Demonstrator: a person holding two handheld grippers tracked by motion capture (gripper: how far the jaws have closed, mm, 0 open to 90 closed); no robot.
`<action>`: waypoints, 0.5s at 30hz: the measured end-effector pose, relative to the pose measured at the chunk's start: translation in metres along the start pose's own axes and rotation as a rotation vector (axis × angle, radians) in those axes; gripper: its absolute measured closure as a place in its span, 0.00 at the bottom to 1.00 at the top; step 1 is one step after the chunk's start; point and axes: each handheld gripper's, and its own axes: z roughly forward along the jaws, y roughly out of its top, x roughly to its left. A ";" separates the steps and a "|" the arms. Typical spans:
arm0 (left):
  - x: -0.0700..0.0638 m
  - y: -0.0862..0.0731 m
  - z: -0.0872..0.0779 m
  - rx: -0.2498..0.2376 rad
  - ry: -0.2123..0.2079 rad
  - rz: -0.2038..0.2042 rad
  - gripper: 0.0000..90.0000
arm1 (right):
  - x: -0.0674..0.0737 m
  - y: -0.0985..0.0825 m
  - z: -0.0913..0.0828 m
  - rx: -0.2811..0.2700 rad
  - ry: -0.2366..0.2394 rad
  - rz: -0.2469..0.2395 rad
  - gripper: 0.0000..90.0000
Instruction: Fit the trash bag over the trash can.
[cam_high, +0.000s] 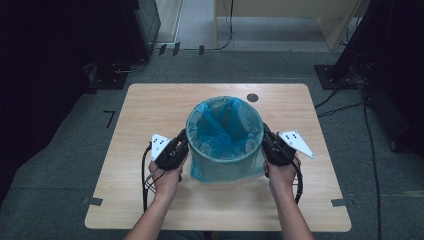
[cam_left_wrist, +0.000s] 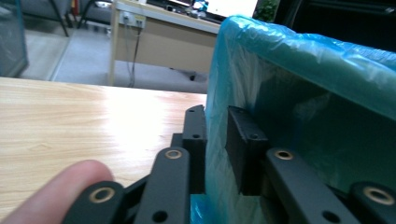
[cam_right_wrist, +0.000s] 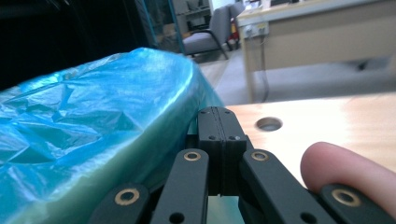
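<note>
- One round bin (cam_high: 225, 137) stands near the middle of the wooden table (cam_high: 150, 107), a little toward the person's side.
- A translucent blue bag (cam_high: 222, 125) lines the bin; it is folded over the rim and hangs down the outer wall, with a loose flap lying on the table at the near side.
- Inside, the bag is crumpled and creased, and darker toward the bottom.
- The left gripper (cam_high: 181, 140) sits at the bin's left rim, held in the left hand (cam_high: 166, 175), with the forearm coming in from the bottom of the high view.
- In the left gripper view its jaws are clamped on the blue bag (cam_left_wrist: 299, 93) at the bin's wall: one jaw lies outside, the other behind the film, and the plastic is squeezed between them.
- The right gripper (cam_high: 267, 140) sits at the bin's right rim, held in the right hand (cam_high: 281, 172), mirroring the left.
- In the right gripper view its two jaws are pressed flat together just beside the blue bag (cam_right_wrist: 93, 126); I cannot tell whether any film is caught between them.
- A fingertip (cam_right_wrist: 345, 170) rests on the right gripper's linkage, and the table's round cable hole (cam_right_wrist: 269, 123) lies just beyond the jaws.
</note>
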 end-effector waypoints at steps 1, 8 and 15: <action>0.000 -0.001 -0.001 0.005 -0.010 0.009 0.89 | -0.001 -0.003 0.000 0.003 0.011 0.013 1.00; -0.001 -0.013 -0.011 0.021 -0.016 0.070 0.96 | 0.001 -0.036 0.001 0.090 0.004 -0.044 1.00; 0.003 -0.027 -0.023 0.047 -0.022 0.065 0.97 | 0.006 -0.052 -0.006 0.123 0.045 -0.077 1.00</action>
